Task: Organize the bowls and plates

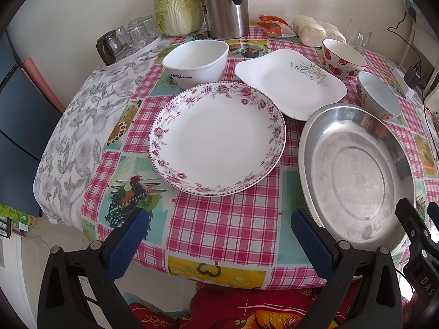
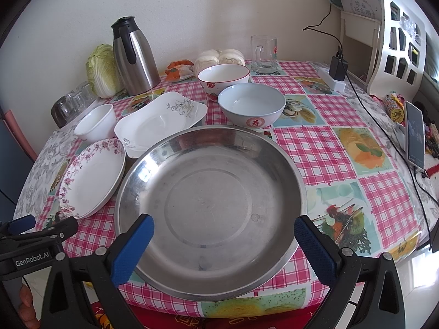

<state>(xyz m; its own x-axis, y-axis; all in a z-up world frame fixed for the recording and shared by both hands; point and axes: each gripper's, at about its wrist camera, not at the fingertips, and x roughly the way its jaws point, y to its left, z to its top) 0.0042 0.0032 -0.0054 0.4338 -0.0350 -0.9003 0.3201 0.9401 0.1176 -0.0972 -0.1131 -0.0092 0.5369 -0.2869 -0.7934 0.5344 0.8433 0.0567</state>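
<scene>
Both grippers hung w/ jaws apart, empty, at the table's near edge: left gripper (image 1: 219, 227) faced the floral plate (image 1: 218, 138), right gripper (image 2: 223, 233) the steel basin (image 2: 210, 208). Probably lined up so each takes one dish. Square plate (image 1: 290, 82), white bowl (image 1: 196, 61) & two bowls (image 2: 252, 106) sat further back, unstacked.

"MAX" on white bowl (image 1: 196, 61), "GenRobot.AI" on left gripper (image 2: 41, 233), red "寿" on pale blue bowl (image 2: 252, 108)

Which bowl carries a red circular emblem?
The pale blue bowl behind the steel basin; the strawberry bowl and white bowl lack it.
</scene>
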